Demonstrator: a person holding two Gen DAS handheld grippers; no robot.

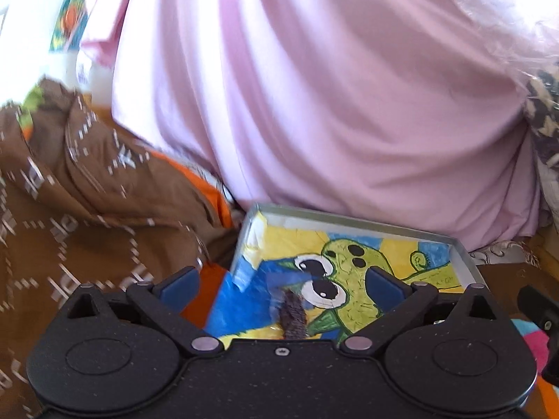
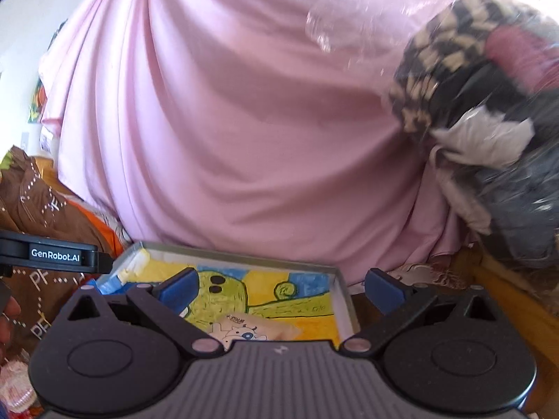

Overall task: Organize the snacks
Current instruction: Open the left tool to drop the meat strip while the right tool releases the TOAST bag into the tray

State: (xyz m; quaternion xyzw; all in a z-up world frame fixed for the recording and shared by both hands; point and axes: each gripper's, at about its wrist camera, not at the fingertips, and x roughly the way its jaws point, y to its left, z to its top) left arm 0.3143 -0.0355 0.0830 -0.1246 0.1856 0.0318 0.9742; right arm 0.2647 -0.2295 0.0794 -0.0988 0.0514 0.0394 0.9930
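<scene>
A metal-rimmed tray lined with a drawing of a green cartoon creature lies below both grippers. My left gripper is open above its left part, where a dark braided snack in a clear wrapper lies between the blue pads. In the right wrist view the same tray holds a pale packet with a cow cartoon. My right gripper is open above that packet, touching nothing. The left gripper's black body shows at the left edge there.
A large pink cloth-covered mound rises right behind the tray. Brown patterned fabric over orange cloth lies to the left. A clear bag of dark clothes sits at the right. A hand shows at the left edge.
</scene>
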